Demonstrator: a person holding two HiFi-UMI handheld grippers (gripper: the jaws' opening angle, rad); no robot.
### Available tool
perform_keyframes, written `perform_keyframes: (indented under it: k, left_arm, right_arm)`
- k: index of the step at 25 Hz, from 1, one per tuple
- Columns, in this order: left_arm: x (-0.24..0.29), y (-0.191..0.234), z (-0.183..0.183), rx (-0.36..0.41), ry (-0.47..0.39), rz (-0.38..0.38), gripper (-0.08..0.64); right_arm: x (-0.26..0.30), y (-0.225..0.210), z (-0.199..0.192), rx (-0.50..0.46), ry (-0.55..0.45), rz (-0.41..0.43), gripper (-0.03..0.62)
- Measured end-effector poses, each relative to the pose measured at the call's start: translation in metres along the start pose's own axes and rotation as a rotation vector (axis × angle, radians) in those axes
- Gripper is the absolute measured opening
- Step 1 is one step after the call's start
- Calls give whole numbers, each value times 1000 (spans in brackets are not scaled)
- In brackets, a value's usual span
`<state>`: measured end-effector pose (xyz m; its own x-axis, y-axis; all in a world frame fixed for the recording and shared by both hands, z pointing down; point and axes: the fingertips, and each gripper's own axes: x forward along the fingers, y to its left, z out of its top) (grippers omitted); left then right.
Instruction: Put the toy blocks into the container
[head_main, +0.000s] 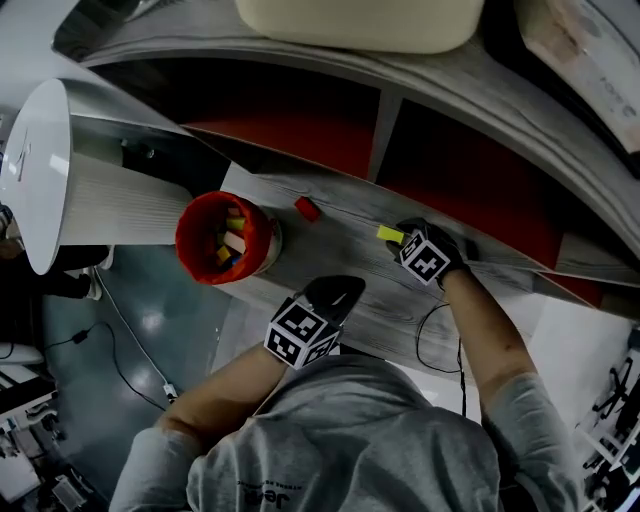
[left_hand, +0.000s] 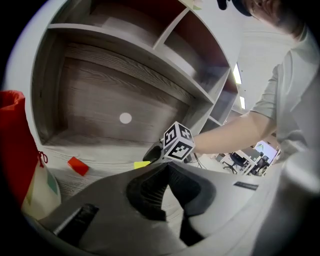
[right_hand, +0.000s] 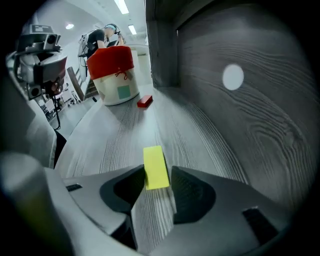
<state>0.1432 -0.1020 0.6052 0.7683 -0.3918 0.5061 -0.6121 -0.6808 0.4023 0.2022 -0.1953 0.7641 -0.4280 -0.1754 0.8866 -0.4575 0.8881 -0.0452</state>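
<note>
Right gripper view: the right tool (right_hand: 157, 170) pinches the near end of the yellow block (right_hand: 154, 157), one jaw against each long side; the block lies flat on the shelf (right_hand: 125, 135).
Left tool (left_hand: 168, 167): jaws pressed together at the tips, nothing between them; it hangs on the near side of the container (head_main: 195, 240), just off the shelf's edge.
Container: red-lined tub, upright on the shelf, several blocks already inside.
Yellow block's place: well to the right of the container, by the shelf's back wall.
Red block (head_main: 307, 209): loose on the shelf, just right of the container, between it and the yellow block.
Step in hand: picking up the yellow block, not yet lifted.
Next move calls for: a firm squeeze, a lift off the shelf, a carry over the container's mouth, then release.
Left to do: the red block.
</note>
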Motion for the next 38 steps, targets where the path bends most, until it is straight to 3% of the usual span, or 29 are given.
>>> perform_keyframes:
  k: [2,9,18,23,28,32,38]
  left_arm:
    - [-1,-1,1,-5,-7,5,12]
    - [-20,0,20,5,-54,25,12]
    - [-135,32,98,77,-231,76,12]
    - [-227,80,112,115,-282,108,12]
    - [-295,137,108,114,-296,124,12]
    - [-326,168,100,96,-296,104,12]
    - [-341,183,95,82,-309,57,12]
  right_arm:
    - [-2,1,0,-6,4,-9,167]
    - [-62,18,39,92,-138,-40,164]
    - [-156,77,190,31,-279,-39,164]
    - [-148,126,278,-21,-285,-21,164]
    - [-118,159,341,-37,-246,-18,164]
    - [-93,178,369,-44,-198,-19,164]
    - [-76,189,381,-32,-153,-40,171]
